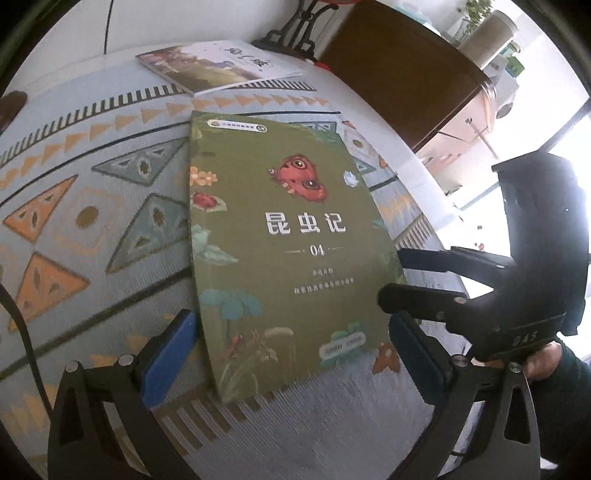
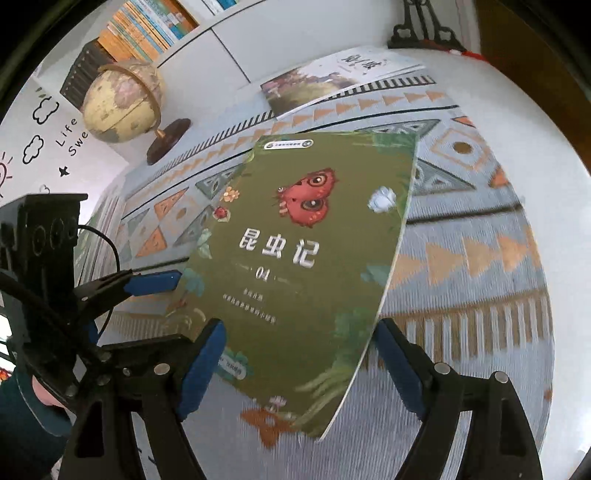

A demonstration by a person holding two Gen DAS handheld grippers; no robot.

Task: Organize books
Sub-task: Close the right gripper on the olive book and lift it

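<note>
A green book (image 1: 288,240) with a red butterfly on its cover lies flat on the patterned mat (image 1: 92,203). My left gripper (image 1: 291,354) hovers open above the book's near edge, one blue pad to each side of it. From the right, my right gripper (image 1: 402,277) reaches the book's right edge. In the right wrist view the same green book (image 2: 306,258) lies slanted, and my right gripper (image 2: 301,365) stands open over its near corner. The left gripper's fingers (image 2: 155,282) show beside the book's left edge. A second book (image 1: 218,66) (image 2: 332,81), white and brown, lies at the mat's far edge.
A globe (image 2: 122,107) on a dark foot stands at the far left of the table. Behind it is a white shelf with several books (image 2: 147,29). A black iron stand (image 1: 295,29) sits behind the far book, and a brown cabinet (image 1: 399,66) stands to the right.
</note>
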